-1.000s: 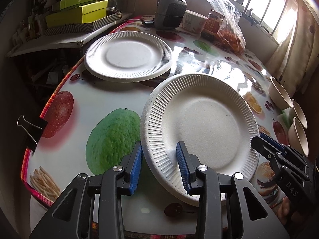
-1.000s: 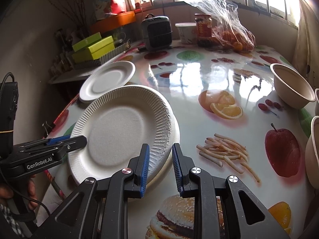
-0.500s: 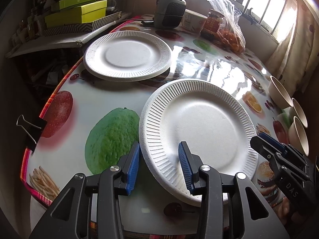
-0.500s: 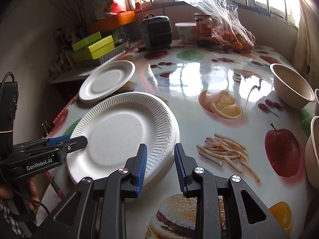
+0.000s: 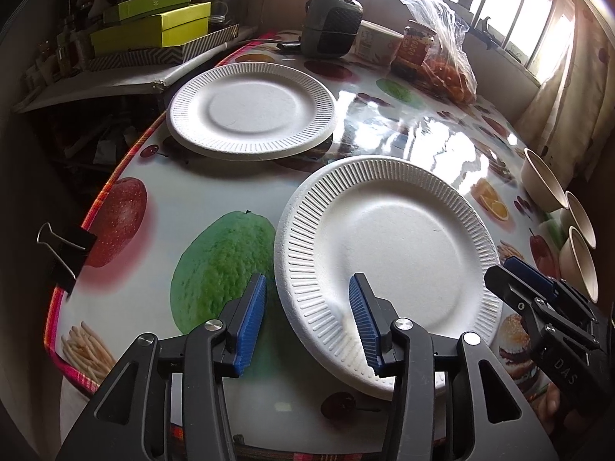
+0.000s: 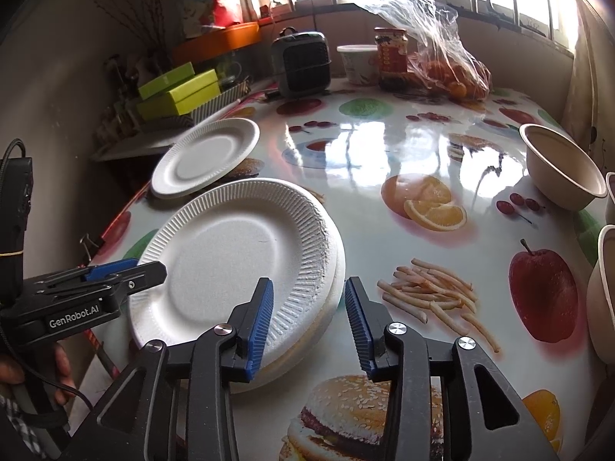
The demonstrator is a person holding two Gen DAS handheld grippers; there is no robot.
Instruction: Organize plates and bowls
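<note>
Fruit-print table [image 5: 184, 192], plate stack [image 5: 388, 246] between open tools

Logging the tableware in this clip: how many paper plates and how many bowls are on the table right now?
Paper plates: 3, the far plate alone, and the near top plate stacked on a lower plate.
Bowls: 3, the far bowl, the middle bowl and the near bowl.
Total: 6

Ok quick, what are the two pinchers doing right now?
Left gripper: open, holding nothing, straddling the rim of the near plate.
Right gripper: open, holding nothing, at that plate's other edge.
</note>
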